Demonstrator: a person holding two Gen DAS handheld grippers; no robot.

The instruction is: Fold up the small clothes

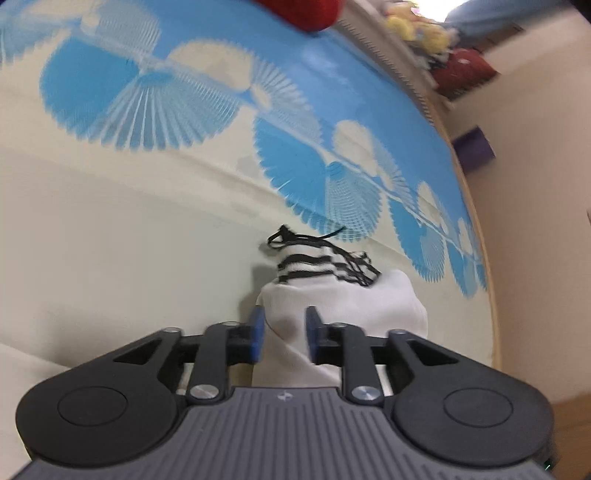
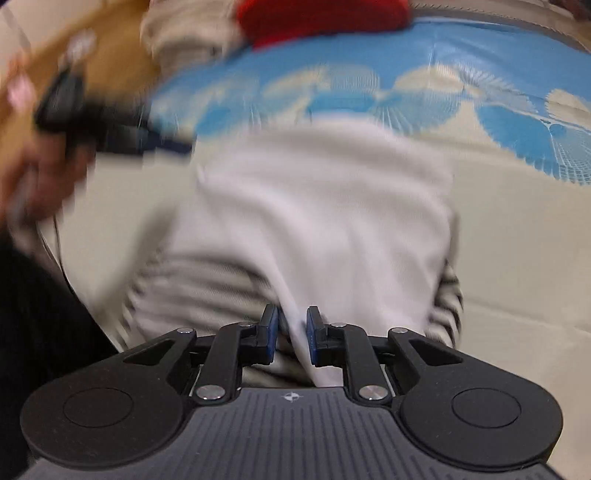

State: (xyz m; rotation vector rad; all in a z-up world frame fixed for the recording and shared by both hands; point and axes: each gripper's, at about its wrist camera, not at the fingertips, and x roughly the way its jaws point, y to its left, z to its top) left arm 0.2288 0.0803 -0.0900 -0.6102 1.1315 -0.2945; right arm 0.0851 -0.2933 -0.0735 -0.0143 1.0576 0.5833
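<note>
White garment (image 1: 343, 306): soft matt knit cloth, smooth-ish, w/ black-striped ribbed part (image 1: 317, 264) at its far end and loose black thread. Bedsheet (image 1: 110, 221) under the garment: matt woven cloth, cream w/ printed blue fan pattern, lightly creased. Left gripper (image 1: 283, 334): matt black plastic arms, blue rubbery-looking pads (image 1: 255, 332), shiny metal pivot pins, ribbed grey matt plastic body. Right gripper (image 2: 291, 336): same finish. Red item (image 1: 303, 13) beyond the garment, at sheet's far edge: fuzzy cloth. Bed edge (image 1: 476, 221) right of the garment: smooth light wood.
</note>
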